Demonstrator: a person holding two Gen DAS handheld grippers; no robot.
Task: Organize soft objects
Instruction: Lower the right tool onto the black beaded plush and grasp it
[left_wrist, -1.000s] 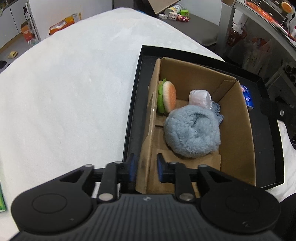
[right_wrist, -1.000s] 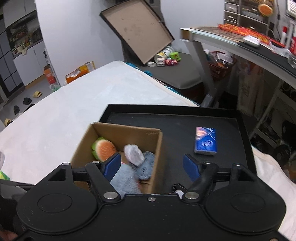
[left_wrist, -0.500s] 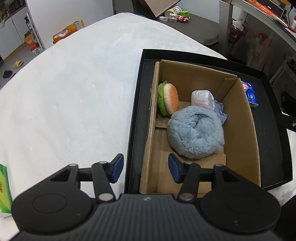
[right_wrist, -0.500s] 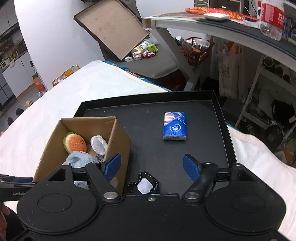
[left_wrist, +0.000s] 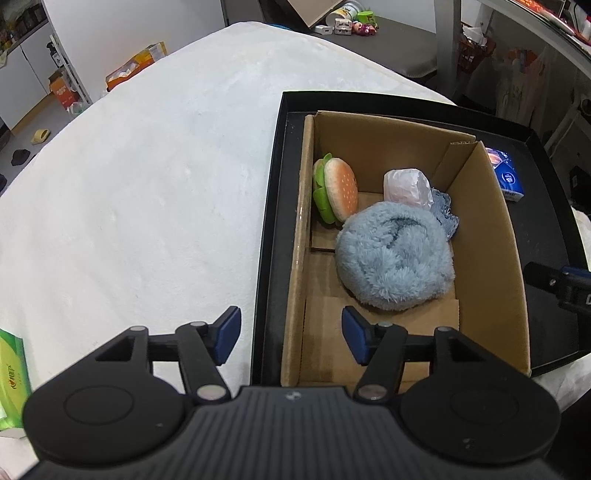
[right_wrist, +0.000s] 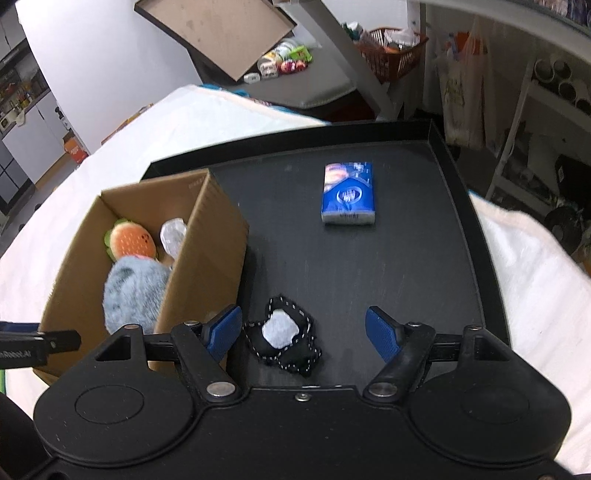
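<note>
The left tongs (left_wrist: 291, 334) gape wide, empty, straddling the near left wall of the open brown cardboard box (left_wrist: 511, 258). Ahead of them inside lie a fluffy blue-grey plush ball (left_wrist: 393, 256), a plush hamburger (left_wrist: 336, 188) and a crumpled white plastic wrap (left_wrist: 406, 186). The right tongs (right_wrist: 304, 332) are spread too, holding nothing; a small black stitched pouch with a white patch (right_wrist: 282, 338) sits between their tips on the black tray (right_wrist: 369, 266), a blue tissue packet (right_wrist: 348, 194) farther ahead.
</note>
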